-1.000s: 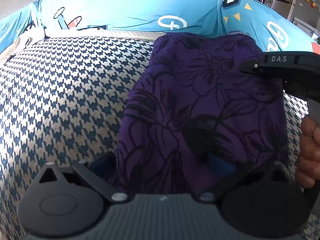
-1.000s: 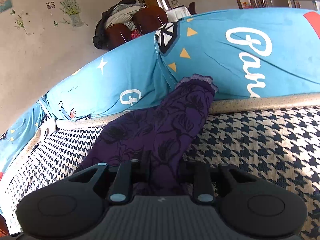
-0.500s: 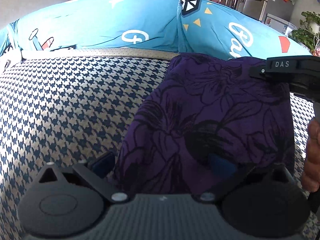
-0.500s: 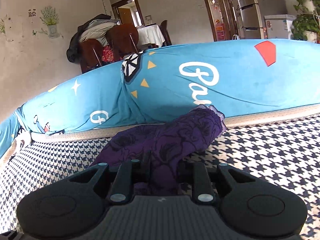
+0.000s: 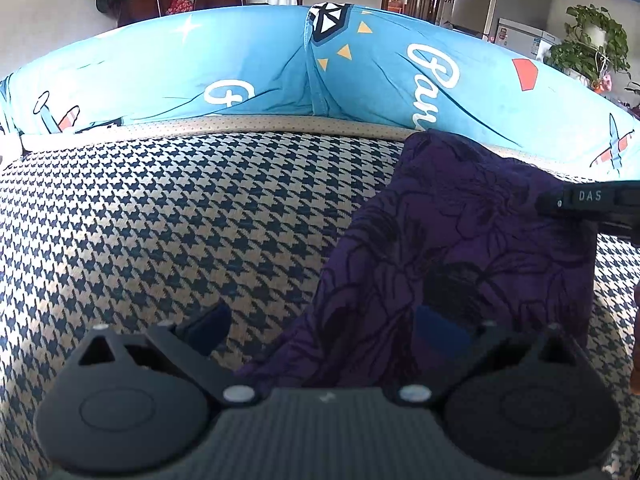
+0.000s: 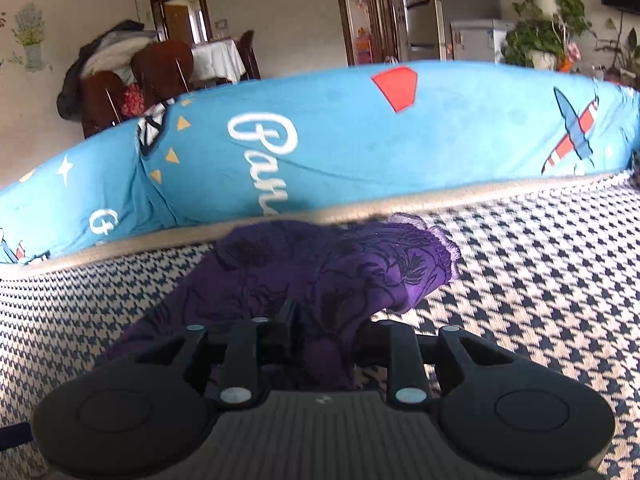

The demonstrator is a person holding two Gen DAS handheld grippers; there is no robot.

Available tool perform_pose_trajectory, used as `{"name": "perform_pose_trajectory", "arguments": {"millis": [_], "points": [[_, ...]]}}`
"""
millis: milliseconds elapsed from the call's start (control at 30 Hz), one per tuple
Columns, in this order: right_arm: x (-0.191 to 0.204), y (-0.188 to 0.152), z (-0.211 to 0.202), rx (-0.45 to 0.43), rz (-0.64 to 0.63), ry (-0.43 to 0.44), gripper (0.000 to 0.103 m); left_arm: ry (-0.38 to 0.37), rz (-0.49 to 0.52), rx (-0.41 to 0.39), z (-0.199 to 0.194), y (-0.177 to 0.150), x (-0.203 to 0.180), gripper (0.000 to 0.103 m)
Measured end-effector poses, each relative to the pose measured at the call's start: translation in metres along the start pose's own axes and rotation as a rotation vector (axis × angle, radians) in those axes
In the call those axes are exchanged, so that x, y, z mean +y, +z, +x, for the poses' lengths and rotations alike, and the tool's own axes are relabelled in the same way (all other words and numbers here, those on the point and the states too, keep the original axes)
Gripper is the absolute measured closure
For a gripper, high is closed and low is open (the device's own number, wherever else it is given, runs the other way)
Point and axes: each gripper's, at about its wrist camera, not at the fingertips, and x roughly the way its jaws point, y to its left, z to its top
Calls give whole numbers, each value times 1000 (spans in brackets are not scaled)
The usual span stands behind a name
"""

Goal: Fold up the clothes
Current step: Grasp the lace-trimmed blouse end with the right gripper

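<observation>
Now, right tongs (image 6: 320, 332) clenched on purple floral garment (image 6: 320, 272), left tongs (image 5: 320, 320) spread wide, released, cloth draped across one finger, houndstooth cushion (image 5: 180, 220) beneath

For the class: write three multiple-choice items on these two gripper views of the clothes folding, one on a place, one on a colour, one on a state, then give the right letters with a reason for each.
1. Where does the purple garment lie?
A. on the houndstooth cover
B. on a wooden chair
C. on the floor

2. What colour is the long cushion behind the garment?
A. green
B. blue with white lettering
C. plain grey

3. How does the right gripper stand?
A. open, clear of the cloth
B. out of view
C. shut on the purple garment

Key: 1 A, the garment spreads over the checked cover in both views. 2 B, the cushion is bright blue with white script. 3 C, in the right wrist view its fingers are close together with cloth pinched between them, while the left gripper is spread wide, the garment's edge lying between its fingers.
</observation>
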Motion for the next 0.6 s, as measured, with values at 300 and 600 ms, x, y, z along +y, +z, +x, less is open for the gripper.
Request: {"name": "perform_pose_trajectory", "arguments": {"millis": [300,600], "points": [[-11,-17,-25,11,3,30,47,9,28,-39,-26,-32,5,0],[9,-47,-59,37,-86,113,47,-5,-29,-33,-54,-72,25,0]]}}
